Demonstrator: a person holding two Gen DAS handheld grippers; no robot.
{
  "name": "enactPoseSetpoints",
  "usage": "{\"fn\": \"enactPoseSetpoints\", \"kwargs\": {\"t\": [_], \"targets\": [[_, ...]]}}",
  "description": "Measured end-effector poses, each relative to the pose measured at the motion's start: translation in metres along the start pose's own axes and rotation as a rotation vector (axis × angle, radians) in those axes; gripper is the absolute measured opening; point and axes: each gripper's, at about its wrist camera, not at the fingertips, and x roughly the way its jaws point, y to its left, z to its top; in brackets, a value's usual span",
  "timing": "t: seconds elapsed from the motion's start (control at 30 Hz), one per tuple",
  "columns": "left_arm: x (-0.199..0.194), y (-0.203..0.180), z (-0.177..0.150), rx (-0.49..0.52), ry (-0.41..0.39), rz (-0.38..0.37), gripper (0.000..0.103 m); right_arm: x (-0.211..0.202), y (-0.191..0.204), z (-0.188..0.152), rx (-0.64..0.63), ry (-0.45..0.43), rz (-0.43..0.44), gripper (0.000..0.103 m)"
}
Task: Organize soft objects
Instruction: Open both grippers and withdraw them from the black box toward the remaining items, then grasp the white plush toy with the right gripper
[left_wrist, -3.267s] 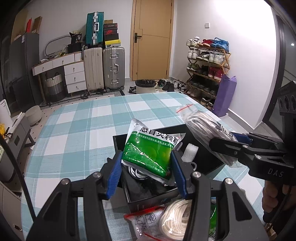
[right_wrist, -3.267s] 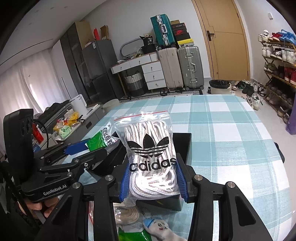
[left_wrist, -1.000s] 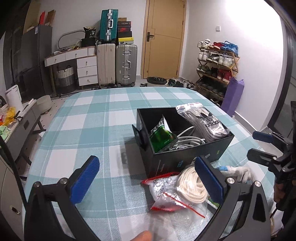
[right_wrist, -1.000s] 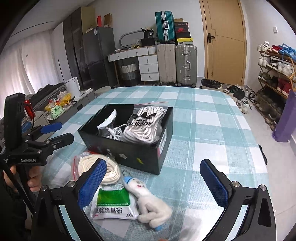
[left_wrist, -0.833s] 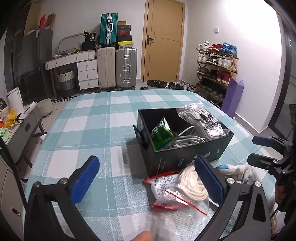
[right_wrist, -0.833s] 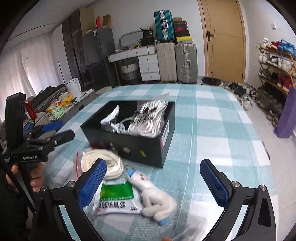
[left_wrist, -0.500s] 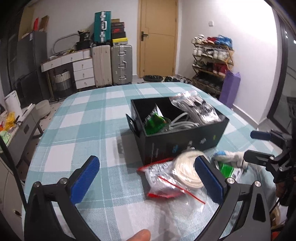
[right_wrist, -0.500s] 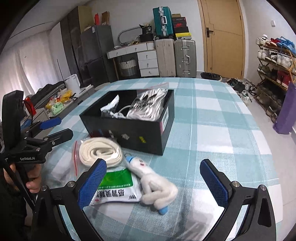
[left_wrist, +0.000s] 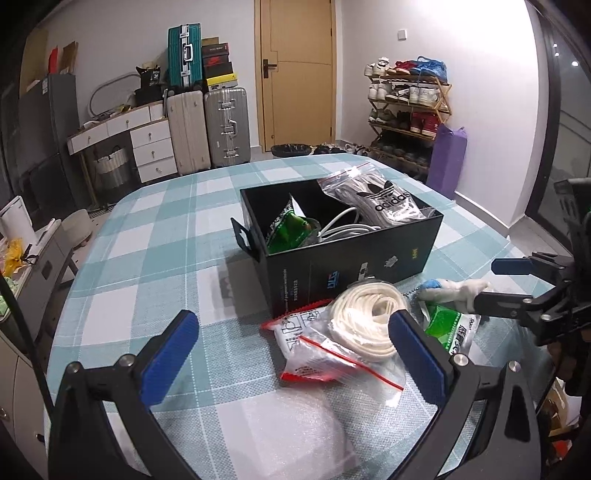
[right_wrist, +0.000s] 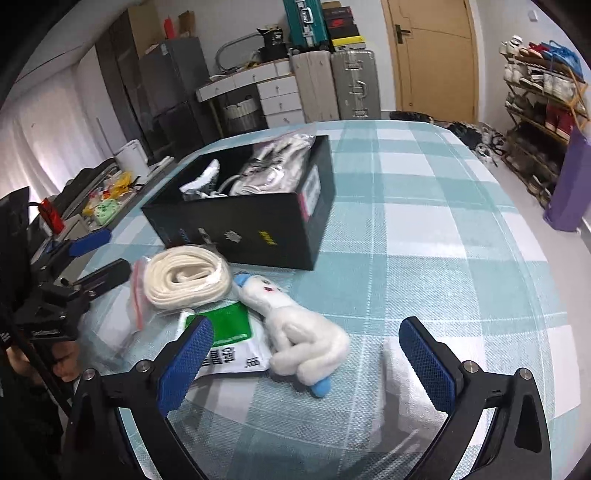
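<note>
A black box (left_wrist: 343, 258) on the checked table holds a green packet (left_wrist: 290, 230), an Adidas bag of laces (left_wrist: 376, 199) and white cable. In front of it lie a bagged white rope coil (left_wrist: 369, 317), a second green packet (left_wrist: 448, 326) and a white plush toy (left_wrist: 454, 290). My left gripper (left_wrist: 295, 354) is open and empty, just short of the rope bag. My right gripper (right_wrist: 306, 354) is open and empty, its jaws either side of the plush toy (right_wrist: 303, 339) and the green packet (right_wrist: 225, 339). The rope coil (right_wrist: 184, 280) lies left of the toy, the box (right_wrist: 251, 206) behind.
A bubble-wrap sheet (left_wrist: 295, 432) lies at the table's near edge under the left gripper. Beyond the table stand suitcases (left_wrist: 207, 129), a white drawer unit (left_wrist: 147, 147), a door and a shoe rack (left_wrist: 406, 118). A low cabinet with clutter (right_wrist: 103, 199) is at the left.
Both grippers let go of the green packet and the Adidas bag into the box, opened wide and drew back. Both have since dropped lower toward the loose items in front.
</note>
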Motion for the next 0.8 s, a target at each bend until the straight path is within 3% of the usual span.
{"fn": "enactPoseSetpoints", "kwargs": {"t": [0.8], "targets": [[0.008,-0.007,-0.004,0.017,0.056,-0.038,0.103,0.015,-0.012,-0.003,0.054,0.048,-0.073,0.093]]}}
